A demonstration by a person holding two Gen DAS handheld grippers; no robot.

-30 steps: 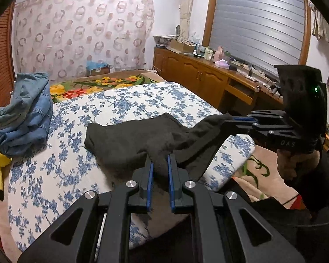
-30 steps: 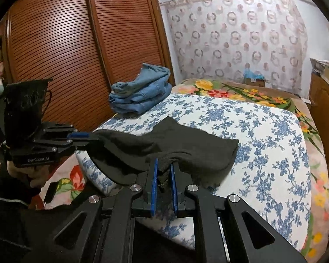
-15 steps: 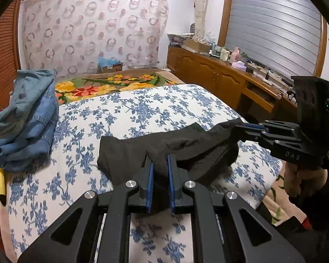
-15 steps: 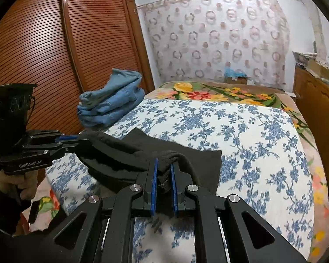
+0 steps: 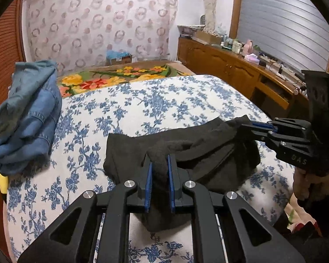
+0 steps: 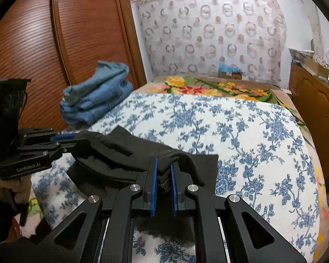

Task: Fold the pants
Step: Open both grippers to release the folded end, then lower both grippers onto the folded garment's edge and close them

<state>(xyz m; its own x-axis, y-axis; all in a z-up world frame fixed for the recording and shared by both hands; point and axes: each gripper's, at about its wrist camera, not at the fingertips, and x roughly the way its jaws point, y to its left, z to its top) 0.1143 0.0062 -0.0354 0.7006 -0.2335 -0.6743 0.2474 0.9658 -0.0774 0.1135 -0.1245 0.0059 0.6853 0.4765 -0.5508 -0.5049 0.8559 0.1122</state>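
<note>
Dark grey pants (image 5: 199,151) lie partly folded near the front edge of a bed with a blue-flowered white cover (image 5: 155,100). My left gripper (image 5: 159,164) is shut on one bunched end of the pants, held just above the bed. My right gripper (image 6: 163,166) is shut on the other end of the pants (image 6: 120,153). Each gripper shows in the other's view: the right gripper (image 5: 250,123) at the right of the left wrist view, the left gripper (image 6: 65,138) at the left of the right wrist view. The cloth sags between them.
A pile of folded blue jeans (image 5: 26,114) sits on the bed's left side, also in the right wrist view (image 6: 96,96). A wooden wardrobe (image 6: 54,43) stands on the left and a wooden dresser with clutter (image 5: 241,65) on the right. A flowered blanket (image 5: 120,76) lies at the far end.
Both grippers have moved forward over the bed with the pants' ends, carrying them over the rest of the pants. The cloth now lies bunched more on the bed.
</note>
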